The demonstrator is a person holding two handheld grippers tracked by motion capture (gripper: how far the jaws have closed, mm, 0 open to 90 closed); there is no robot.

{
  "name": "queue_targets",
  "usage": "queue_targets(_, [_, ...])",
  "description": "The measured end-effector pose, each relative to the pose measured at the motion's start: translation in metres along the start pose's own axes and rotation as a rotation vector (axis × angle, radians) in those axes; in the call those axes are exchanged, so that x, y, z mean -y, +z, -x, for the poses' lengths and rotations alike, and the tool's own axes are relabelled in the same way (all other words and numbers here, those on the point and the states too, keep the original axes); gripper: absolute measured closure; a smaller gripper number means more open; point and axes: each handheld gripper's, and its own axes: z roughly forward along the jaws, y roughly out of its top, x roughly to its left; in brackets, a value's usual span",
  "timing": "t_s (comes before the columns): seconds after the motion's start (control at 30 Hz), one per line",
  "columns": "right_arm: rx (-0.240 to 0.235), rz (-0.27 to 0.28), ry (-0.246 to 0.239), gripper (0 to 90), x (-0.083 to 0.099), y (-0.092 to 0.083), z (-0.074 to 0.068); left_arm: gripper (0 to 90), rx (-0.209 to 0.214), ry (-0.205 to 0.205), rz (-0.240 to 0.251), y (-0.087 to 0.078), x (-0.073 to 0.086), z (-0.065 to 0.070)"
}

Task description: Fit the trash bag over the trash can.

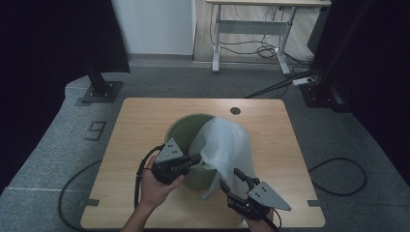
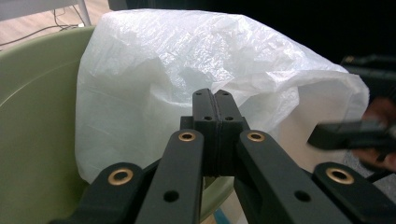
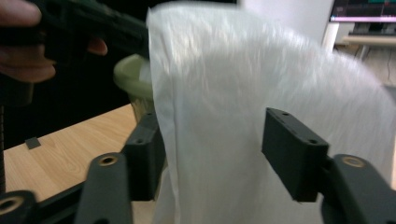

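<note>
A green bin (image 1: 180,126) stands in the middle of the wooden table (image 1: 140,121). A white plastic bag (image 1: 225,145) is draped over its right side and hangs down its front. My left gripper (image 1: 196,158) is at the bin's near rim with its jaws shut on the bag's edge. In the left gripper view the closed tips (image 2: 215,95) meet the bag (image 2: 187,60), with the bin wall (image 2: 37,116) to the left. My right gripper (image 1: 231,178) is open at the front right; the hanging bag (image 3: 233,93) passes loosely between its fingers (image 3: 217,154).
A round cable hole (image 1: 235,110) sits near the table's far edge. Black stands (image 1: 99,87) and cables (image 1: 338,176) are on the grey floor around the table, and a white desk frame (image 1: 251,29) stands at the back. The person's other hand (image 3: 23,51) appears in the right gripper view.
</note>
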Motion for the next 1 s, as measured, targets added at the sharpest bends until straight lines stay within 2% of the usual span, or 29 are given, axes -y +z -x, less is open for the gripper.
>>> queue_targets(0.07, [0.022,-0.014,0.014,35.4,0.005,0.004,-0.004,89.5,0.002,-0.003,0.0,0.0,0.0,0.0])
queue_targets(0.13, [0.025,-0.016,0.027,34.9,0.01,0.008,-0.007,89.5,0.006,-0.003,0.0,0.0,0.001,0.0])
queue_targets(0.27, [0.046,-0.043,0.016,33.2,0.017,0.014,-0.012,89.4,0.011,-0.01,0.0,0.0,0.002,-0.002])
queue_targets(0.37, [0.066,-0.058,0.026,30.8,0.022,0.017,-0.015,89.4,0.012,-0.013,0.002,-0.001,0.003,-0.002])
queue_targets(0.73, [0.123,-0.109,0.052,28.0,0.029,0.035,-0.025,89.4,0.021,-0.016,0.004,-0.001,0.003,-0.002])
queue_targets(0.93, [0.145,-0.129,0.064,36.3,0.033,0.043,-0.025,89.3,0.027,-0.019,0.001,-0.001,0.005,-0.003])
queue_targets(1.0, [0.157,-0.123,0.063,39.7,0.033,0.042,-0.024,89.4,0.045,-0.025,0.003,-0.001,0.005,-0.004])
